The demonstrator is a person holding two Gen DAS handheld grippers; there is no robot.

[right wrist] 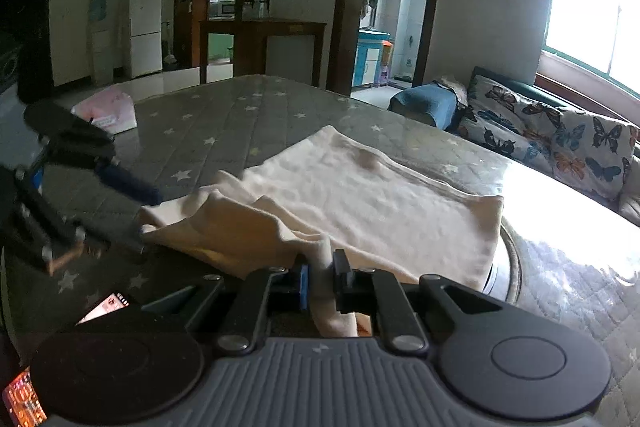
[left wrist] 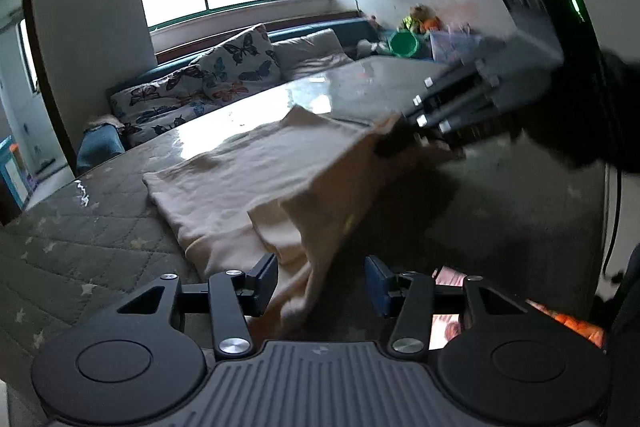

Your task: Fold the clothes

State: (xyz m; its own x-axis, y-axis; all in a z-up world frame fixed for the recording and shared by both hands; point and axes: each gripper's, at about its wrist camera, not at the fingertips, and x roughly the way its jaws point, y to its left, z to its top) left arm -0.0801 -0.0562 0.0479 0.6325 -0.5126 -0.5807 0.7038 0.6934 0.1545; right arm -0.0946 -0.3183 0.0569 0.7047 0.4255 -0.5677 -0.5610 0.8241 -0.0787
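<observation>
Item: cream garment [left wrist: 256, 163], partly folded, on a quilted star-print tabletop [left wrist: 92, 227].

Left wrist view: left tongs [left wrist: 321, 285] spread, holding nothing, a loose hem just ahead; right tongs [left wrist: 420, 135] blurred, lifting a corner. Right wrist view: right tongs [right wrist: 320, 285] pinching a cloth edge; left tongs [right wrist: 132, 215] beside the far hem. Soft, light, limp; best taken at corners. Garment type and underside hidden.

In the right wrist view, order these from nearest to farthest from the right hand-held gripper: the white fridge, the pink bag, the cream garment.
1. Cream garment: clamped in the right hand-held gripper, spread ahead.
2. Pink bag: on the starred cover, far left.
3. White fridge: against the back wall, left.
</observation>
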